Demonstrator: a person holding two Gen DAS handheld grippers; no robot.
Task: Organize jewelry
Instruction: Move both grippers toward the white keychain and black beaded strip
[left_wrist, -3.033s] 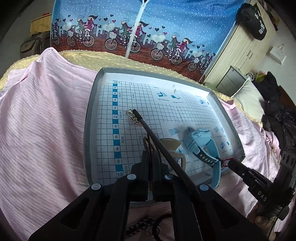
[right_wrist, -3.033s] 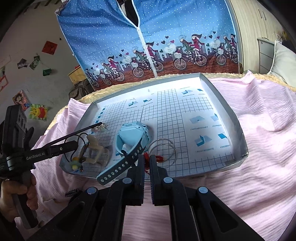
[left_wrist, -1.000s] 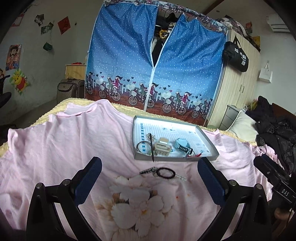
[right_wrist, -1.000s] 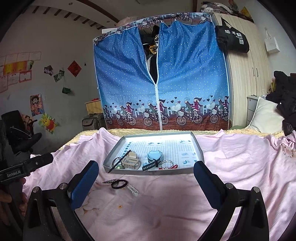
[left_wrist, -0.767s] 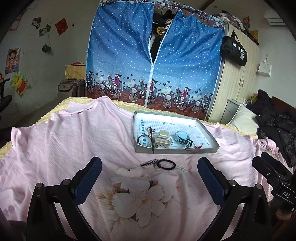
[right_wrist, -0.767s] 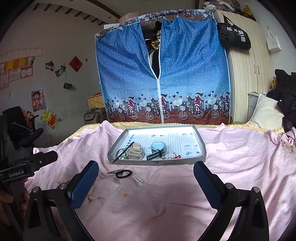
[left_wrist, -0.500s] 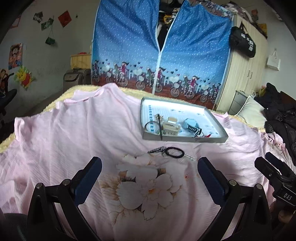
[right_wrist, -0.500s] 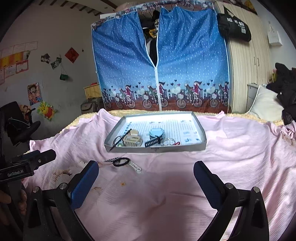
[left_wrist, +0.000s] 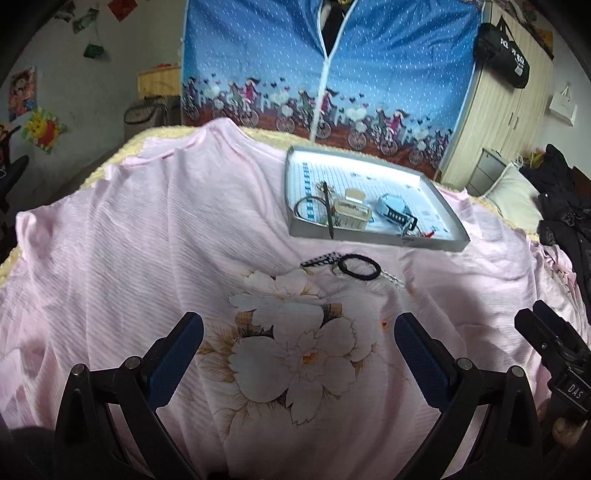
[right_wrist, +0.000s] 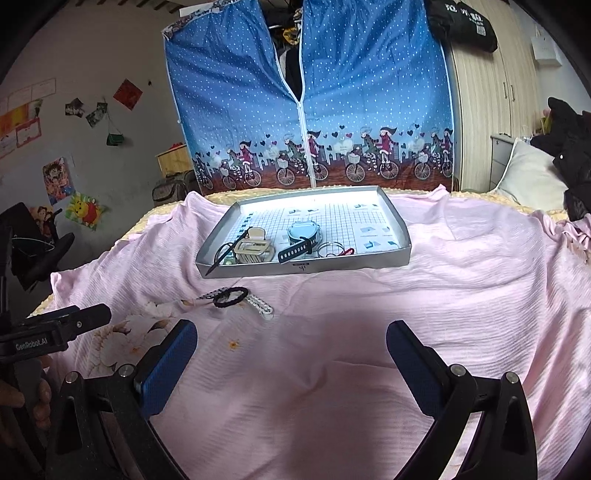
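Resting on crinkled pink sheet (right_wrist: 369, 314), shallow grey metal tray (right_wrist: 314, 266), round black hair tie (right_wrist: 230, 296), both claws spread wide, empty

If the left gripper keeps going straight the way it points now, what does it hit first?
Probably the pink bedsheet near its flower print; the open left gripper tilts down at it. Skimming above, it would likely meet the black hair tie, then the tray. Depth is unclear.

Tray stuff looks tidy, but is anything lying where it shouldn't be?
Yes. A black hair tie, a checkered clip and a pale beaded strand lie on the pink sheet in front of the tray, not inside it. A black stick pokes out over the tray's front edge.
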